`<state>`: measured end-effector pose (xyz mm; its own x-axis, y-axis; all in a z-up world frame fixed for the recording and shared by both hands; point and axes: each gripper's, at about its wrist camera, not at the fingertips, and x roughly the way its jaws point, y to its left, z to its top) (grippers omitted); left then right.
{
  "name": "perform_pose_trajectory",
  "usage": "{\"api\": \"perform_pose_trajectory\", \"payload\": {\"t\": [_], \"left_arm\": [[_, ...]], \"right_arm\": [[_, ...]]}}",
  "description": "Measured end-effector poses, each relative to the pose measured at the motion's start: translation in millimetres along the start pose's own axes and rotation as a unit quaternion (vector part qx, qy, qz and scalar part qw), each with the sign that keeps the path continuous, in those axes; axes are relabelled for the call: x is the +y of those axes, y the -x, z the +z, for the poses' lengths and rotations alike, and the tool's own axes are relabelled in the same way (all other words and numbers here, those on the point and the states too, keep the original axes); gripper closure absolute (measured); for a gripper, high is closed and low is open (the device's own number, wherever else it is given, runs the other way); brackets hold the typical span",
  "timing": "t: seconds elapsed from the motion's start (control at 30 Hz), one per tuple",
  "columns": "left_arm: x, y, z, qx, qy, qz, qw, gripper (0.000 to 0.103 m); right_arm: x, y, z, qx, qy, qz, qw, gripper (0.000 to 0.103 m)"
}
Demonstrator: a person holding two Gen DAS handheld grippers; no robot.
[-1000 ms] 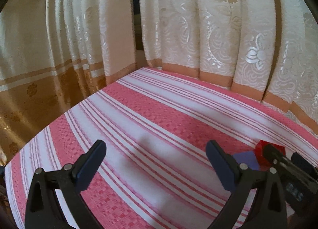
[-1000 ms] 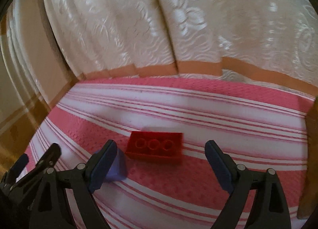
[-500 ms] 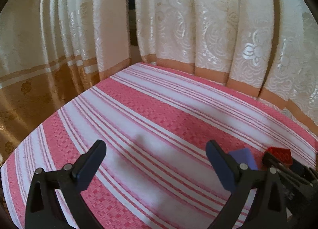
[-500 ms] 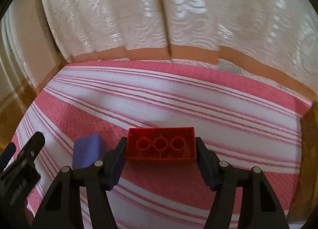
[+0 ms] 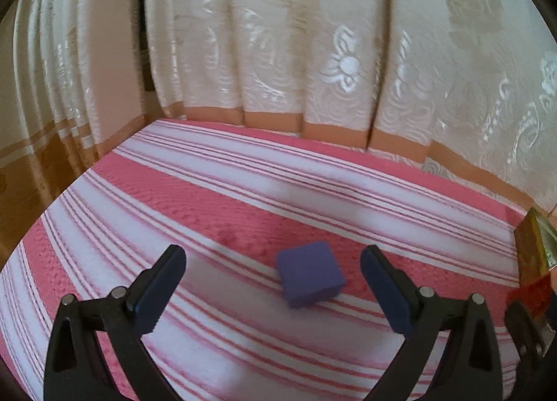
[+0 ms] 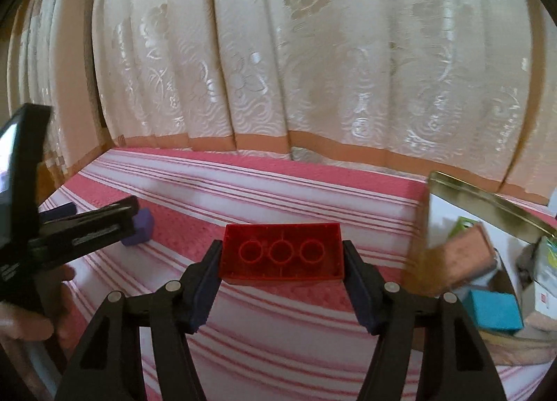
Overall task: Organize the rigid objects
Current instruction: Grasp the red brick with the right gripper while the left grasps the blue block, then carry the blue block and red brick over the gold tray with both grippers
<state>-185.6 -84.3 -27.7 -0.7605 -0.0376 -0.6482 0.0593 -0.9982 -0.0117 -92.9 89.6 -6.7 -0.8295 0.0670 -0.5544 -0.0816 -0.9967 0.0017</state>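
Observation:
My right gripper [image 6: 281,258] is shut on a red building brick [image 6: 282,254], pads pressed on its two short ends, hollow underside facing me, lifted above the striped cloth. A purple cube [image 5: 309,273] rests on the cloth between the spread fingers of my left gripper [image 5: 273,282], which is open and not touching it. In the right wrist view the same purple cube [image 6: 141,227] shows at the left behind the left gripper [image 6: 97,223], which a hand holds.
A gold metal tin [image 6: 466,202] stands at the right, holding a teal block [image 6: 494,308], a pink block [image 6: 468,254] and other small items; its corner [image 5: 532,244] shows in the left wrist view. Cream curtains [image 6: 296,70] hang behind the pink-and-white striped cloth [image 5: 209,199].
The right gripper closed on the red brick, lifted it and swung right until the tin came into view. The left gripper moved right until the purple cube lay between its open fingers.

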Motion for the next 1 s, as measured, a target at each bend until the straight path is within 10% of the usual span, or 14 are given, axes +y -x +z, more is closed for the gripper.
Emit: {"api": "perform_pose_trajectory", "payload": {"t": [0.37, 0.67, 0.77, 1.0], "left_arm": [[-16, -40, 6, 0.098, 0.015, 0.019, 0.9949, 0.025], [-11, -35, 6, 0.096, 0.020, 0.009, 0.9952, 0.032], [-5, -32, 7, 0.087, 0.028, 0.008, 0.9958, 0.063], [3, -26, 6, 0.075, 0.046, -0.033, 0.9956, 0.064]], "right_arm": [[-5, -2, -1, 0.014, -0.010, 0.015, 1.000, 0.036], [-4, -6, -3, 0.024, -0.014, 0.013, 1.000, 0.036], [-3, -5, -3, 0.026, -0.016, 0.011, 0.999, 0.036], [-5, 1, -2, 0.009, -0.025, 0.004, 1.000, 0.036]]}}
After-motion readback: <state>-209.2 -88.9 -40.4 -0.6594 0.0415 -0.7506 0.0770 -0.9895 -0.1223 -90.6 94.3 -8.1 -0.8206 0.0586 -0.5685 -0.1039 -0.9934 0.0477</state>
